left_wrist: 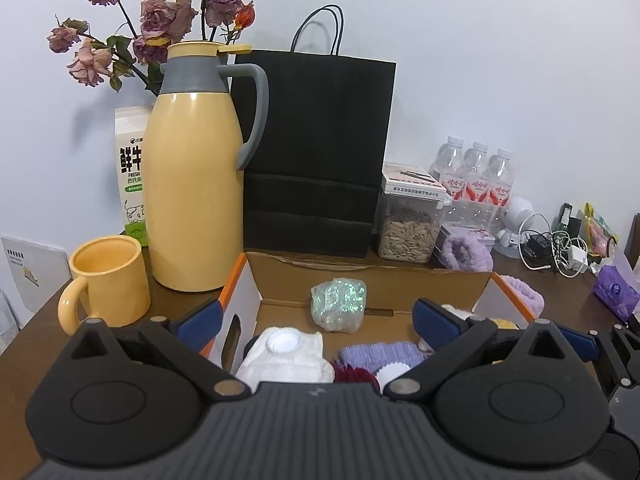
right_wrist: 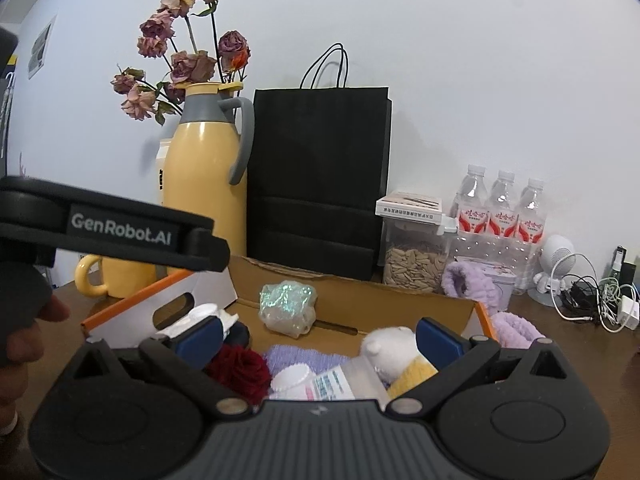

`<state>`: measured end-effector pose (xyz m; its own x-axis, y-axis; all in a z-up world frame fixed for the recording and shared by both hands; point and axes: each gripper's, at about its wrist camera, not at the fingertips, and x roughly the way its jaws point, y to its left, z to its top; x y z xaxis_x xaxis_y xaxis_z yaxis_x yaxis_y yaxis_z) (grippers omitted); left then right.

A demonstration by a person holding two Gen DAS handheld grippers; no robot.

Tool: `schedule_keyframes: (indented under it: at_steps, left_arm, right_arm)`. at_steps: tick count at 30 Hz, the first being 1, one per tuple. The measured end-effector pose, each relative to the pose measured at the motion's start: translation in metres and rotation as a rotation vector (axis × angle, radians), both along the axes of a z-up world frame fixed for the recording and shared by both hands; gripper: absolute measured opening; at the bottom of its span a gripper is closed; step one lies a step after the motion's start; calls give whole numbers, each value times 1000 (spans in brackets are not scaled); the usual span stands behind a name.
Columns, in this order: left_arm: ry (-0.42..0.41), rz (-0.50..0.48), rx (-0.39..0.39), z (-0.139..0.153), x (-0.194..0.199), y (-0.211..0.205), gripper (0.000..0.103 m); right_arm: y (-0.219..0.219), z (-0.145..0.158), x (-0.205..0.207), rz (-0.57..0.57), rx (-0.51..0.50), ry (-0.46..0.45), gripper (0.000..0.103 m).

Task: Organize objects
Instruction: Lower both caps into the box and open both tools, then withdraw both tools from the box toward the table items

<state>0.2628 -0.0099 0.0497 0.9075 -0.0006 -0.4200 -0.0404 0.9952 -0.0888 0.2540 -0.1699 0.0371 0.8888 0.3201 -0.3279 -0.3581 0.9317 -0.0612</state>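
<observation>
in the cardboard box (left_wrist: 360,270), the iridescent bundle (left_wrist: 338,305) lies beyond both grippers' spread, empty fingers (left_wrist: 436,322).

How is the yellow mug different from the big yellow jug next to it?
The yellow mug is short; the yellow jug stands far taller. The mug is open on top; the jug has a lid and a grey collar. The mug's handle is yellow; the jug's is grey. Both stand upright on the table.

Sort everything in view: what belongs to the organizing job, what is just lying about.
Job:
open cardboard box
iridescent wrapped bundle
white folded cloth
dark red rose
white plush toy

Lying about:
yellow thermos jug
yellow mug
black paper bag
</observation>
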Motion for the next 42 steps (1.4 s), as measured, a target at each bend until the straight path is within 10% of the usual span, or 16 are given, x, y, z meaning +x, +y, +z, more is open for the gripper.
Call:
schedule_keyframes:
  at_steps: [30, 42]
  left_arm:
    - [106, -28, 15, -58, -77, 16, 103]
    - [101, 13, -43, -63, -84, 36, 103]
  right_arm:
    - [0, -47, -68, 139, -93, 150, 102]
    - [15, -52, -55, 218, -53, 228, 70]
